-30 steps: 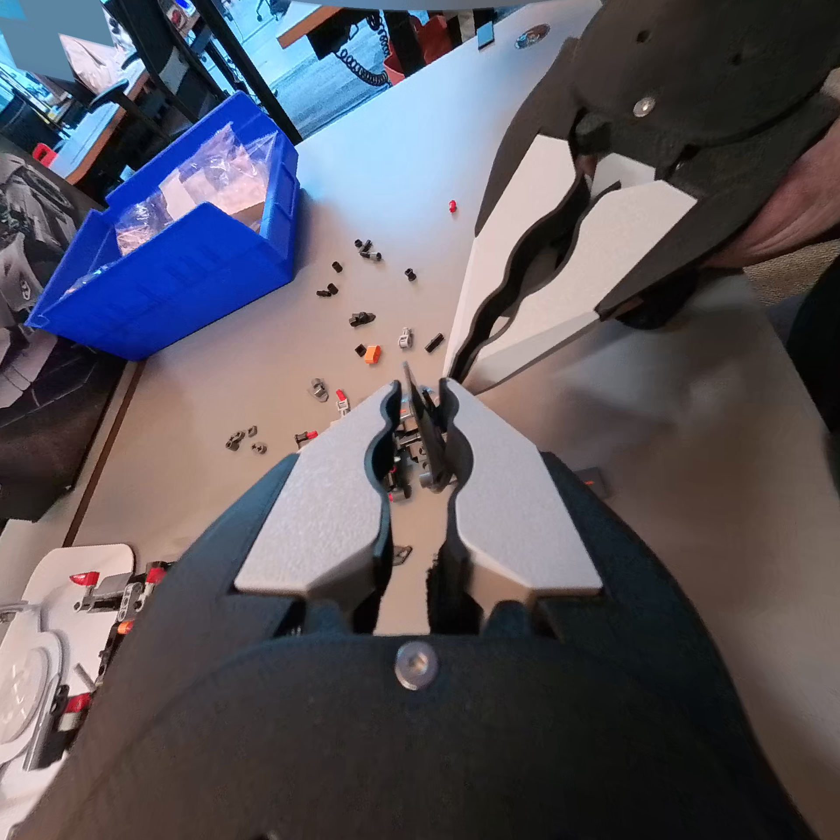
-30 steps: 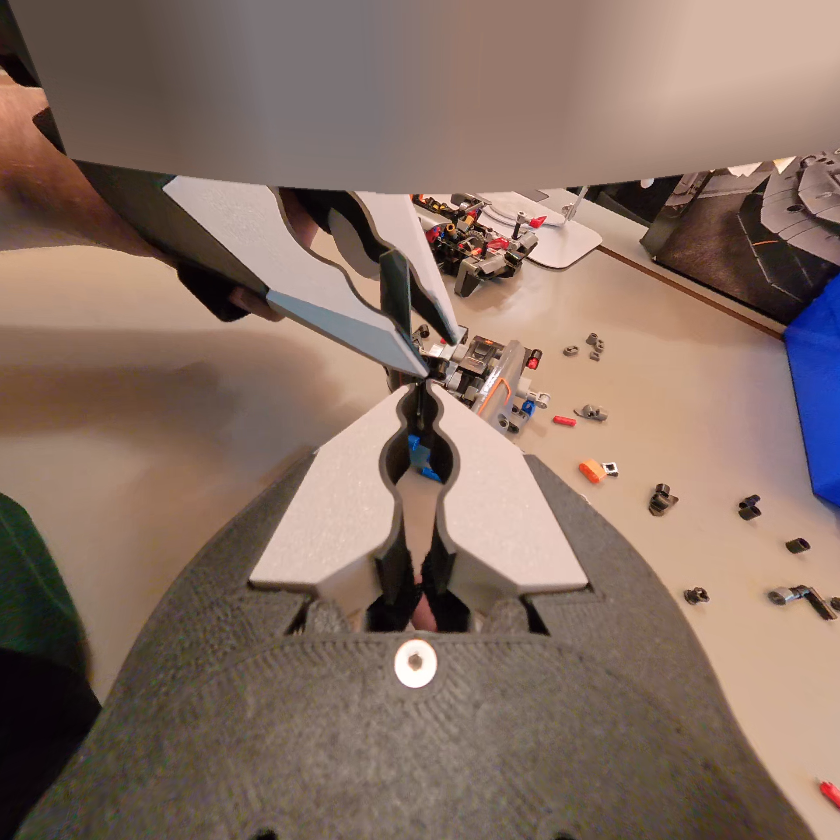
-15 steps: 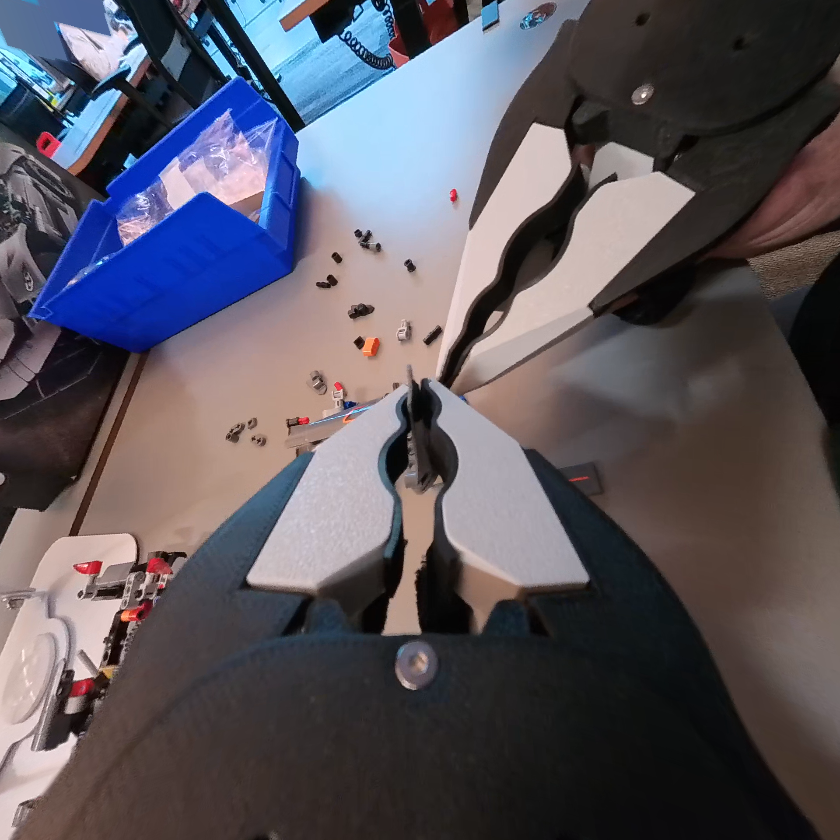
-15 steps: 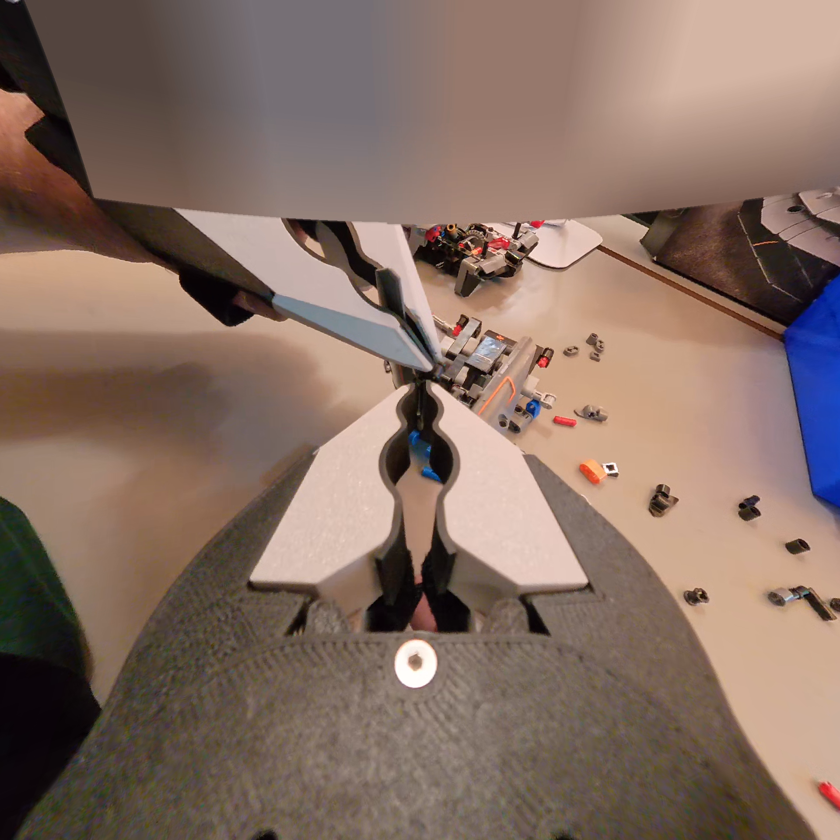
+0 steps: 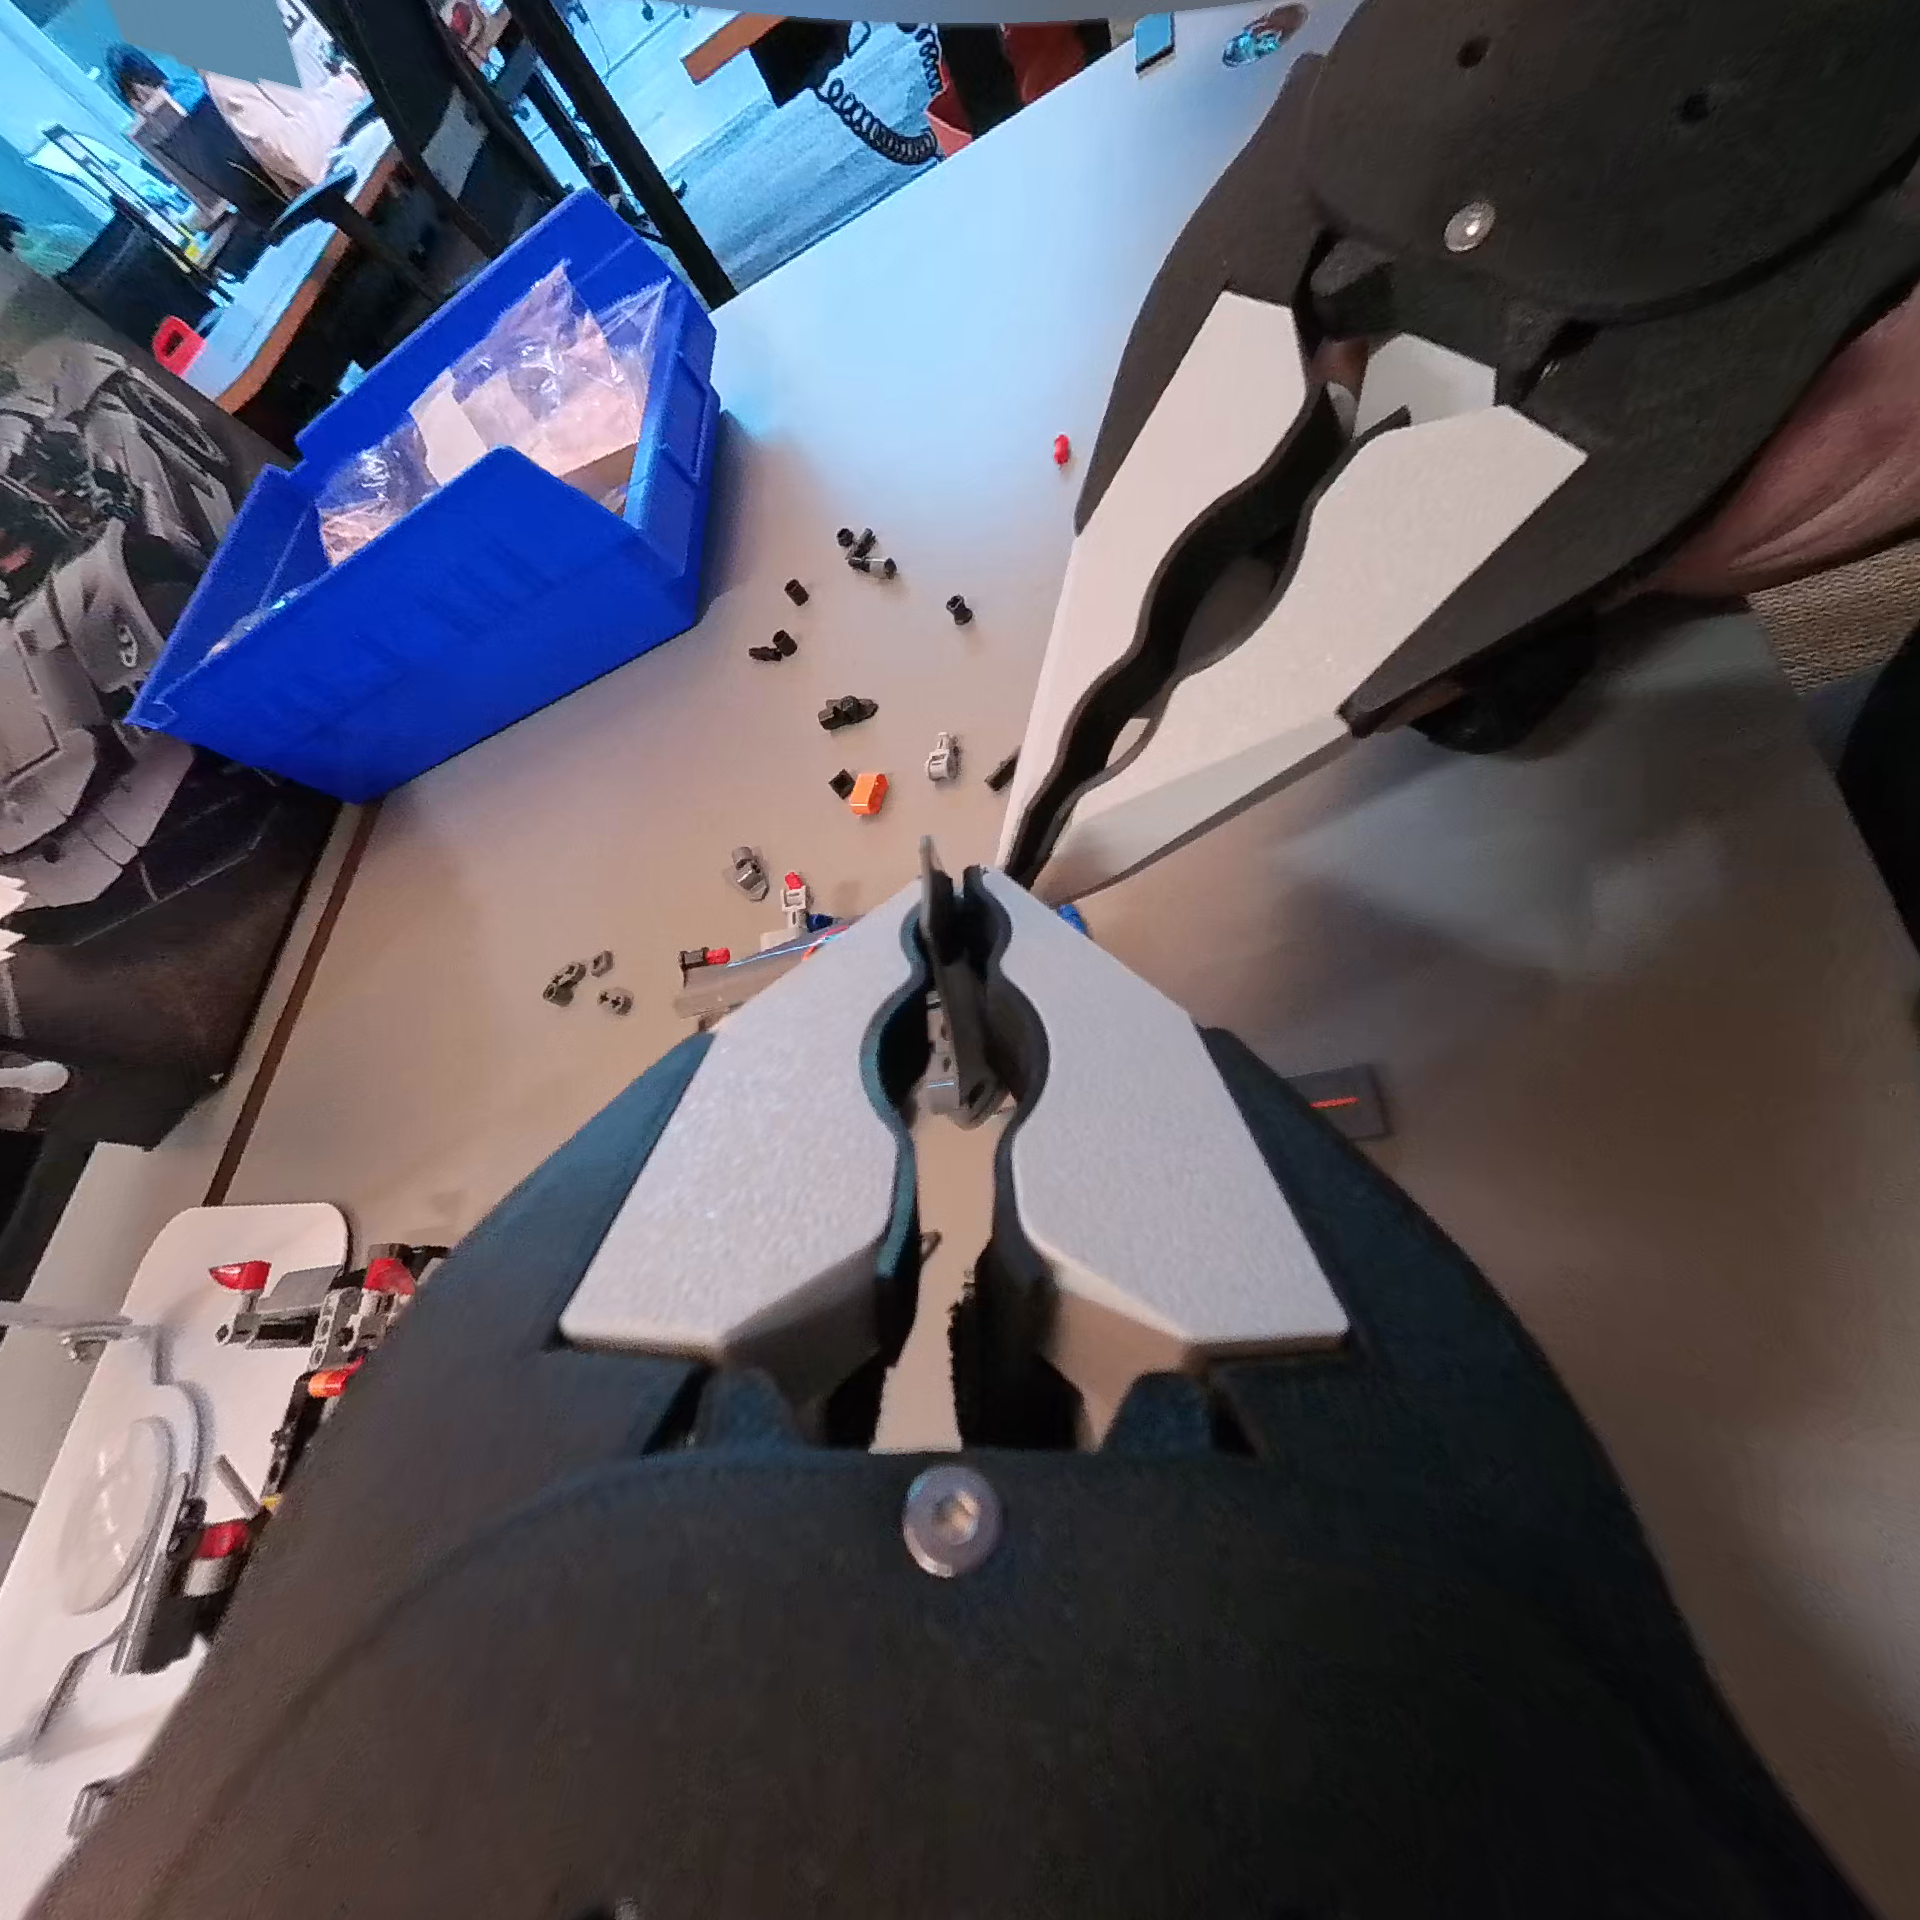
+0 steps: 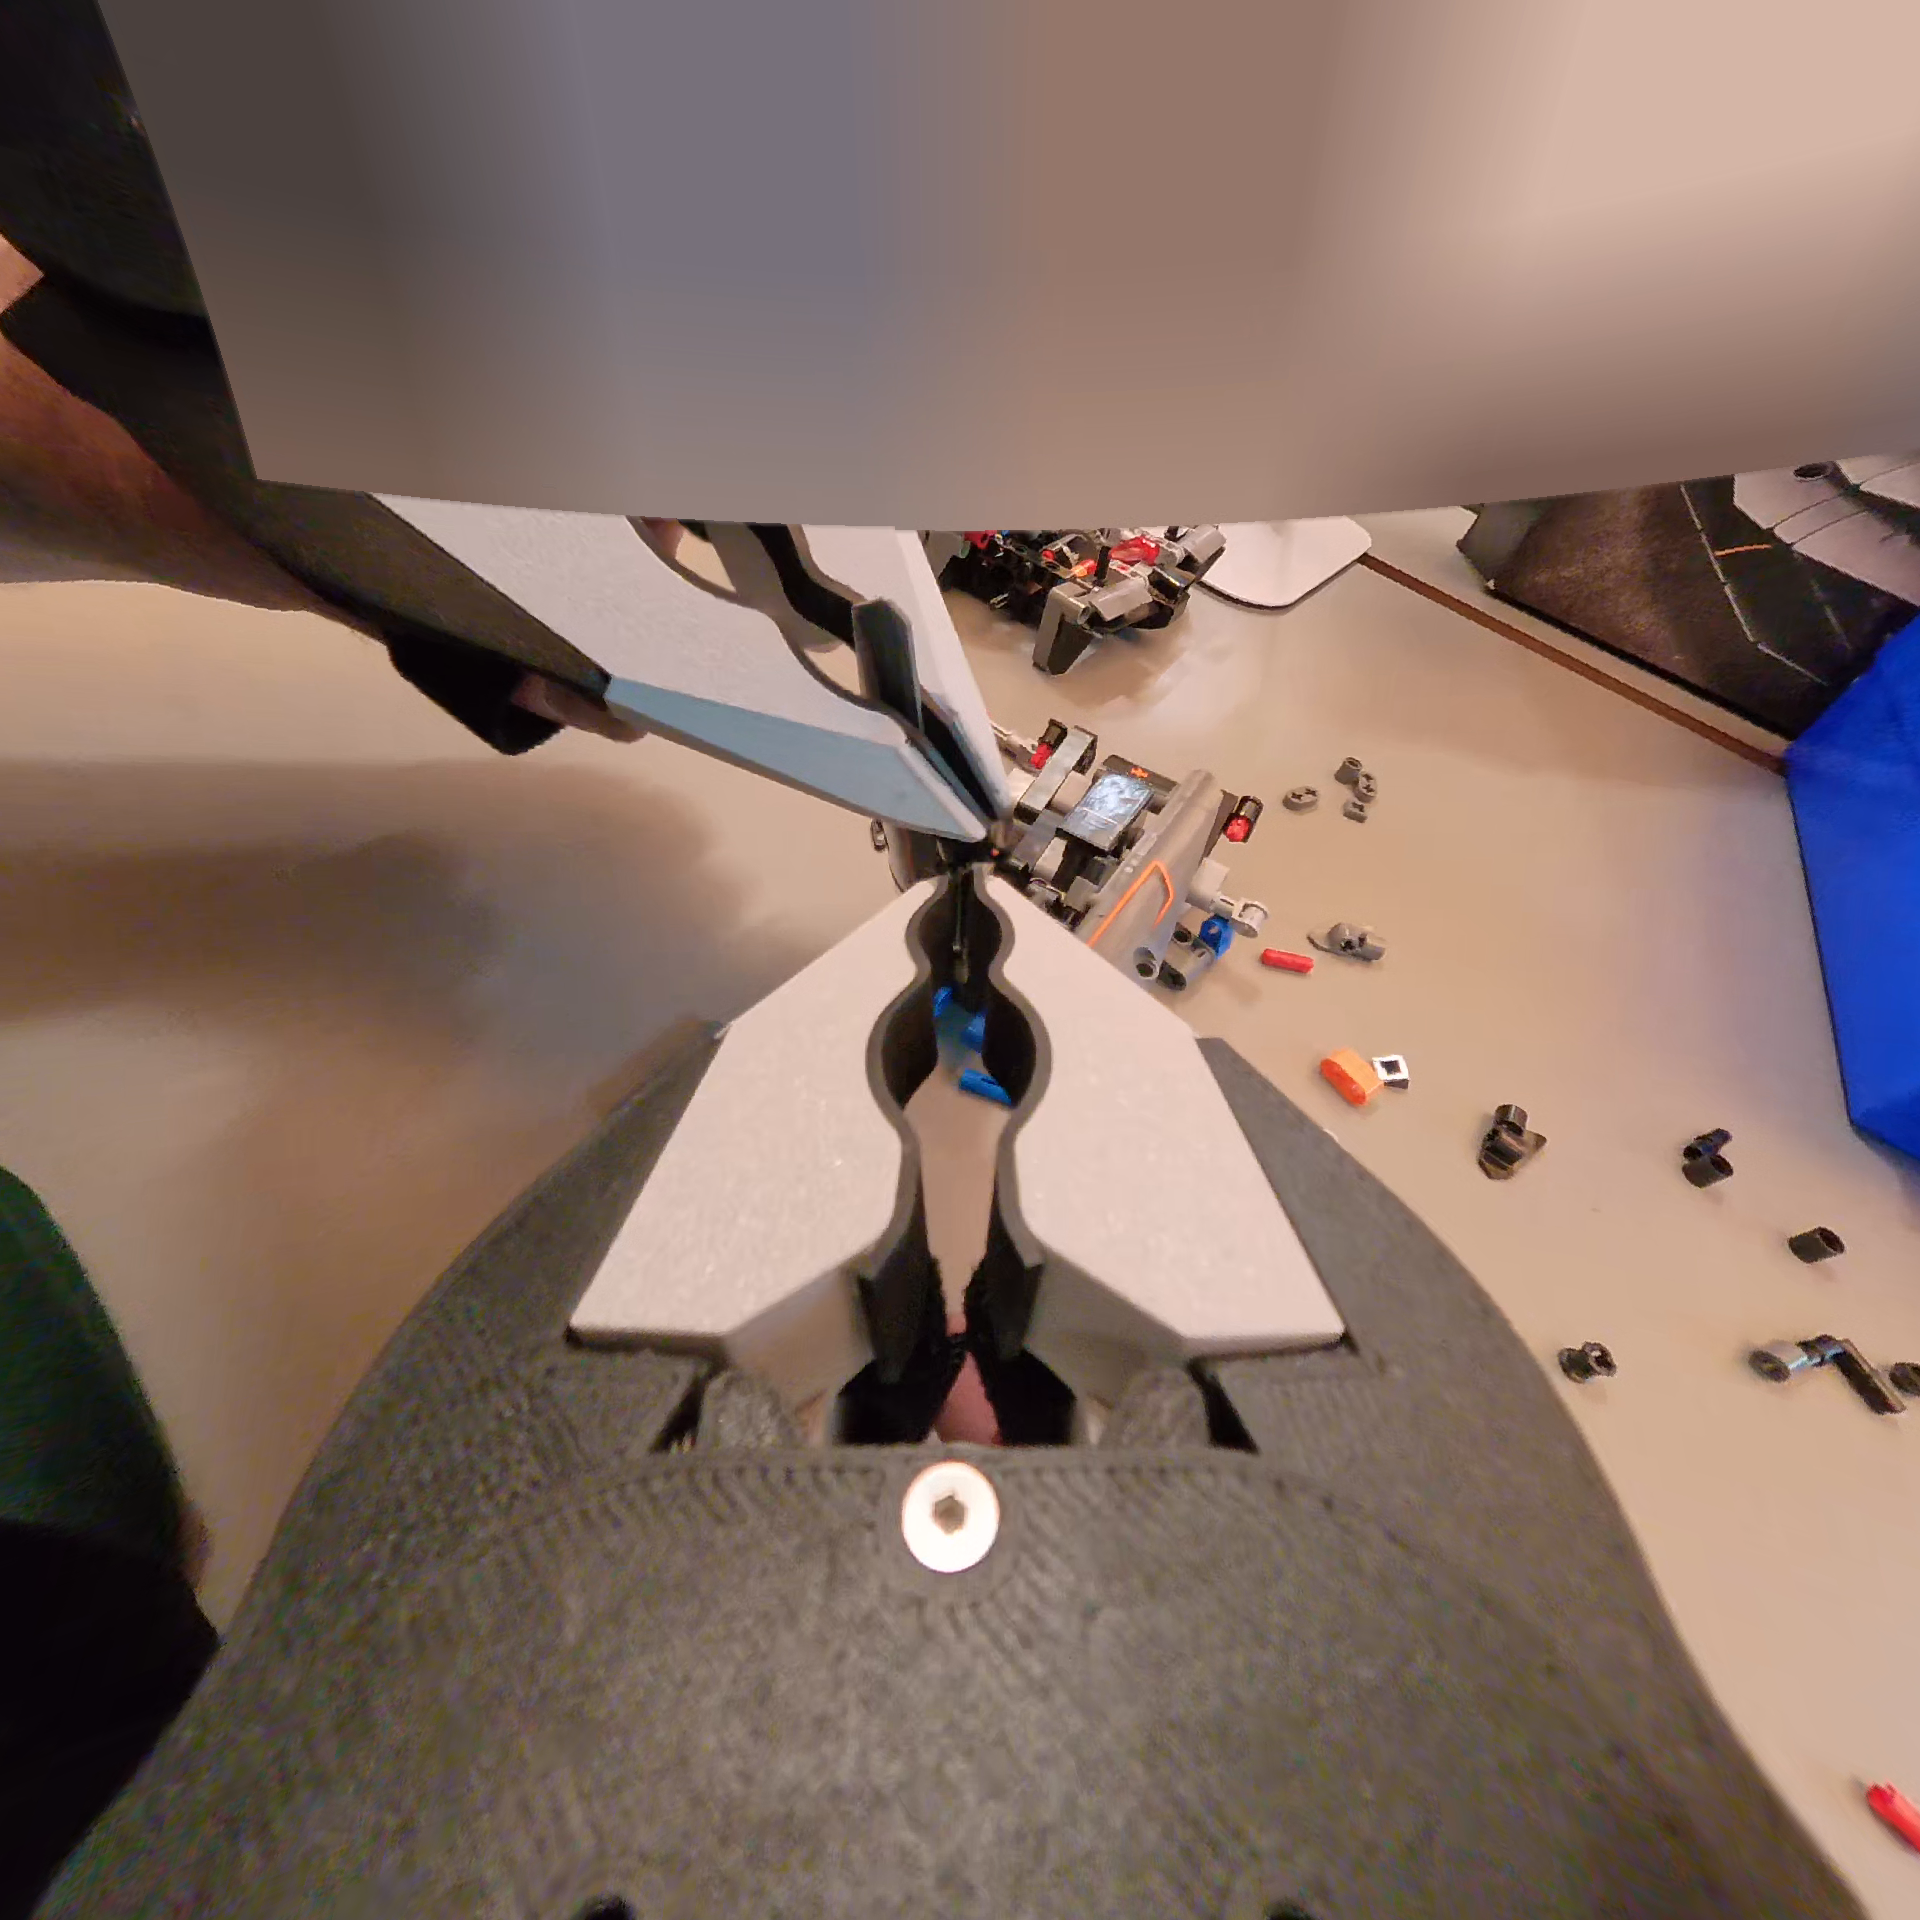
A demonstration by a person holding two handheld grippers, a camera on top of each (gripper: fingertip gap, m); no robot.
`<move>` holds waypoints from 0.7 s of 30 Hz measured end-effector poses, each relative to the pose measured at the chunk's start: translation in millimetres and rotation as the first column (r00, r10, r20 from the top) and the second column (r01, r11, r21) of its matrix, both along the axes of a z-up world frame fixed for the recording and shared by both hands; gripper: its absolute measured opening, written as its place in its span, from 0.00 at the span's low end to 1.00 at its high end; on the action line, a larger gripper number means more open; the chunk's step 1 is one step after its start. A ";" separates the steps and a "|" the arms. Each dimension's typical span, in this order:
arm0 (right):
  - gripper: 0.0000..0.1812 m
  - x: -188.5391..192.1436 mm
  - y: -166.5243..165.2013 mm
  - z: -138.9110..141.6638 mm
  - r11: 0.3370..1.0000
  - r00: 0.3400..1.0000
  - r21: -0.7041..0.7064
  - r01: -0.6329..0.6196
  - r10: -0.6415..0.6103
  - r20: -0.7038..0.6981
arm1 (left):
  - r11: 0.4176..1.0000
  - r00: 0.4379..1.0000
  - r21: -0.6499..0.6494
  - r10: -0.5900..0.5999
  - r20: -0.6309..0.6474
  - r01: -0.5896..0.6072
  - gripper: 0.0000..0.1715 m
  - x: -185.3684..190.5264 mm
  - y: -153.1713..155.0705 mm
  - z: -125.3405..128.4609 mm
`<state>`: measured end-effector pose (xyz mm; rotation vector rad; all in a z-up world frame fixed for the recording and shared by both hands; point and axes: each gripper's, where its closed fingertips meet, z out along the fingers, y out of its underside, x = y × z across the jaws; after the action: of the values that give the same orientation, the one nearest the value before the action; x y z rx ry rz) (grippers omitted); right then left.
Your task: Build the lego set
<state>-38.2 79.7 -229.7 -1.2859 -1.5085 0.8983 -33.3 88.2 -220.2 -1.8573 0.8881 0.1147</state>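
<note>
a: left wrist view first. what has the left hand-held gripper (image 5: 958, 891) got?

b: its jaws are closed on a thin black flat piece (image 5: 961, 987) that stands on edge between the tips and pokes out a little past them. the grey lego assembly (image 5: 743, 961) lies just beyond those tips, mostly hidden by the fingers.

a: and the other tool?

b: the right hand-held gripper (image 5: 1023, 868) comes in from the upper right, its tips almost meeting the left one's, pinched nearly together. i cannot tell from here what it holds.

a: around the assembly?

b: loose small parts are scattered beyond it on the tabletop (image 5: 1558, 1091), among them an orange piece (image 5: 869, 795). farther out past the parts sits a blue bin (image 5: 436, 613) with clear bags inside. a second, larger build (image 5: 312, 1325) lies near the lower left edge, on a white sheet.

a: now the right wrist view.

b: the right hand-held gripper (image 6: 966, 883) is closed on a thin dark pin-like piece (image 6: 961, 930), with a blue part (image 6: 961, 1023) showing in the gap behind it. the left hand-held gripper (image 6: 982, 821) reaches in from the left, tips shut on the black flat piece (image 6: 888, 665). both sets of tips meet at the near end of the lego assembly (image 6: 1117, 842), which rests on the tabletop (image 6: 364, 935). the orange piece (image 6: 1351, 1075) lies to the assembly's right, the blue bin (image 6: 1860, 883) farther right.
</note>
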 end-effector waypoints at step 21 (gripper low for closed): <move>0.00 0.2 -3.2 1.1 1.000 1.000 0.010 -0.015 0.015 -0.008 | 0.999 1.000 -0.048 0.010 -0.024 -0.011 0.00 -3.4 1.6 -4.9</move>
<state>-38.1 76.5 -228.6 -1.2638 -1.5165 0.9037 -36.7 89.8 -225.1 -1.9088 0.9040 0.1232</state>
